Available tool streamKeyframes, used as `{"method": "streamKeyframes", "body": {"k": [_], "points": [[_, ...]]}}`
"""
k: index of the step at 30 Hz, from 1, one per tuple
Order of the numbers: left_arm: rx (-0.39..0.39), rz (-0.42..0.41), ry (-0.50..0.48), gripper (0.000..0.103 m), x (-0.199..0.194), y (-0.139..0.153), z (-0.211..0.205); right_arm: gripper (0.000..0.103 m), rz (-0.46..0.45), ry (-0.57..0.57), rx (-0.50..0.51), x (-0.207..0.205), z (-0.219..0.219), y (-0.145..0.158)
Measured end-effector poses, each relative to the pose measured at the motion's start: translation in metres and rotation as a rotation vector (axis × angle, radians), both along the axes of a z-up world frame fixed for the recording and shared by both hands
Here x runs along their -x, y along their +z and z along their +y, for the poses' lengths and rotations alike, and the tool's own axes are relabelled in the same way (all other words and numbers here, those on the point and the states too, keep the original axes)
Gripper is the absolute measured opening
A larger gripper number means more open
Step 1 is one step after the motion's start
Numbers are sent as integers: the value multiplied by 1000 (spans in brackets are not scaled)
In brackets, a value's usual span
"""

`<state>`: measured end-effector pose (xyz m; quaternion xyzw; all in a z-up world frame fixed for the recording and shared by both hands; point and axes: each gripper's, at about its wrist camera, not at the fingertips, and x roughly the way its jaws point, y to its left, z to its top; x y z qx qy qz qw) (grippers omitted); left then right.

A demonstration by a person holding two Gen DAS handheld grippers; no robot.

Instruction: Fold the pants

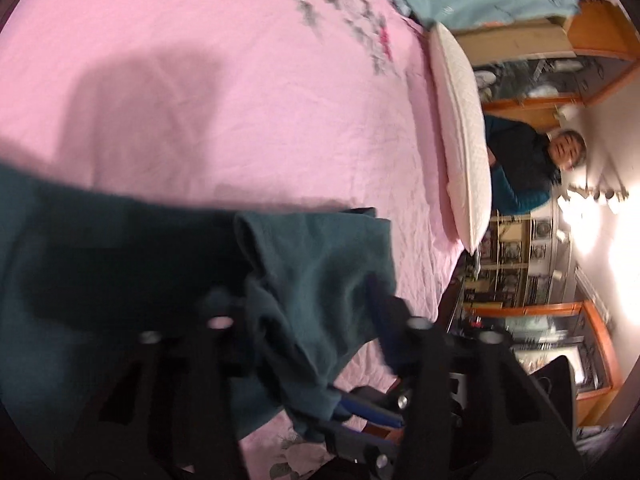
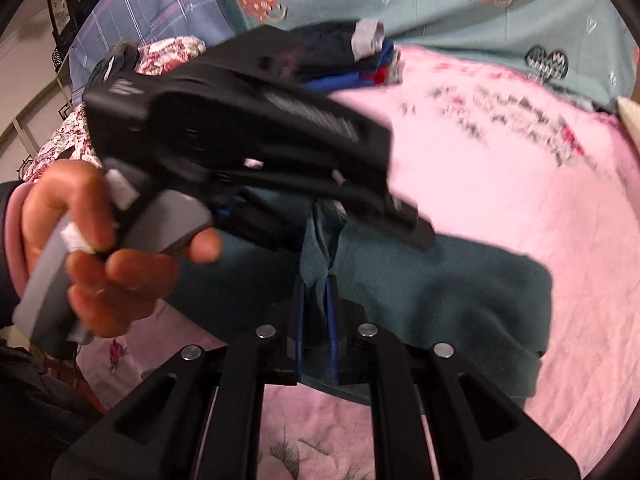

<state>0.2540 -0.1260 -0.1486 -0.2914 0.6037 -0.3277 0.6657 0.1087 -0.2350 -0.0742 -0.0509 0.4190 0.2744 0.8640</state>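
Cloth fills both grips. The right gripper [image 2: 316, 320] has its jaws nearly together on a thin pinch of the pants [image 2: 440, 292], the blue pads pressing a vertical fold of teal fabric between them. The left gripper [image 1: 304, 320] stands with its jaws part-way apart and a bunched hem of the same garment between them; blur keeps me from telling whether its pads actually press the cloth. In the right wrist view that left gripper crosses just above the right one, held by a hand [image 2: 92, 240] whose fingers wrap a grey handle.

Outward from the jaws, the pants lie spread on the pink bedsheet [image 1: 200, 100], draped loosely and creased, the far part flat on the sheet. Beyond the pants, toward the head of the sheet, sits a small stack of folded clothes [image 2: 360, 64] against a teal blanket [image 2: 440, 12]. A pale pillow [image 1: 460, 132] lies at the sheet's edge, a person beyond it.

The fabric looks soft, light and limp, likely a knit that sags wherever unsupported. Hems or waistband give the firmest hold; a pinch should catch all layers, or they may slide apart.
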Motion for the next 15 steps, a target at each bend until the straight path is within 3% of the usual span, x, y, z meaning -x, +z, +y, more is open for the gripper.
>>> {"method": "streamKeyframes", "body": {"k": [2,4,5,6,8,9,10,11,15], "points": [[-16,-58,-37,34,1,6,-3,14,-38,15,23,6,7,3],[-64,-94,-50,33,1,3,3,29,-20,38,44,6,16,-4],[-128,-98,-35,33,0,-5,8,44,16,61,59,6,20,-11],[-175,-93,-27,27,1,-13,15,44,27,66,73,8,21,-14],[-145,-72,12,25,3,-19,28,44,7,51,76,15,6,-10],[-148,-68,27,31,5,-16,33,44,-12,21,79,16,-6,-5],[-157,-72,48,51,6,-10,38,44,-35,-32,92,17,-25,0],[-173,-97,87,58,9,-2,46,44,-46,-75,103,18,-41,3],[-206,-156,125,62,3,30,52,44,-35,-208,145,16,-108,0]]}}
